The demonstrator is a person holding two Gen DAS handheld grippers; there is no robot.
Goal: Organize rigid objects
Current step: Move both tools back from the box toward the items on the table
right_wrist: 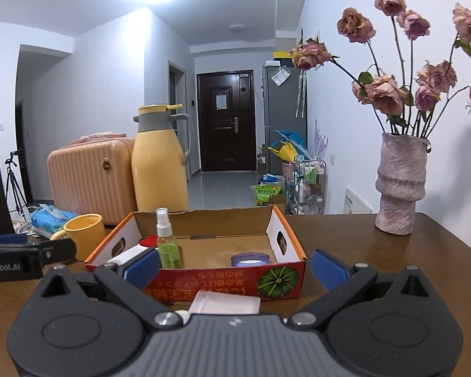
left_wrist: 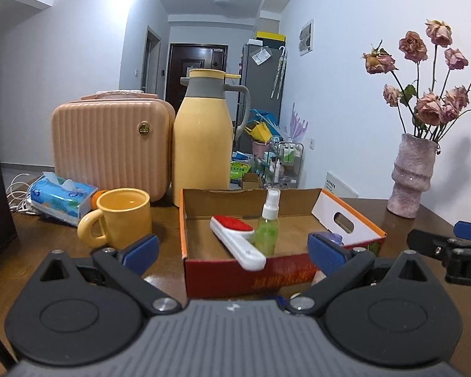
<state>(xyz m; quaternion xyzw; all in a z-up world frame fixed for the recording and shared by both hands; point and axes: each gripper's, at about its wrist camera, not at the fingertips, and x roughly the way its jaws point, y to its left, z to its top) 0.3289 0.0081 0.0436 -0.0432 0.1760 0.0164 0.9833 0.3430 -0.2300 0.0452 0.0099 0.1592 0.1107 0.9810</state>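
An open red cardboard box (left_wrist: 223, 275) (right_wrist: 223, 286) sits on the brown table. Inside stand a green spray bottle (left_wrist: 267, 224) (right_wrist: 168, 245), a white brush with a red pad (left_wrist: 235, 238) (right_wrist: 132, 253) leaning over the front rim, and a roll of tape (right_wrist: 250, 259) (left_wrist: 331, 238). A small clear plastic box (right_wrist: 226, 304) lies on the table in front of the red box, just under my right gripper. My left gripper (left_wrist: 234, 253) is open and empty before the box. My right gripper (right_wrist: 235, 267) is open and empty too.
A yellow mug (left_wrist: 122, 216), a tissue pack (left_wrist: 62, 198), a yellow thermos jug (left_wrist: 202, 138) and a pink case (left_wrist: 110, 144) stand left of the box. A pink vase of dried roses (right_wrist: 400, 185) stands at the right, by the wall.
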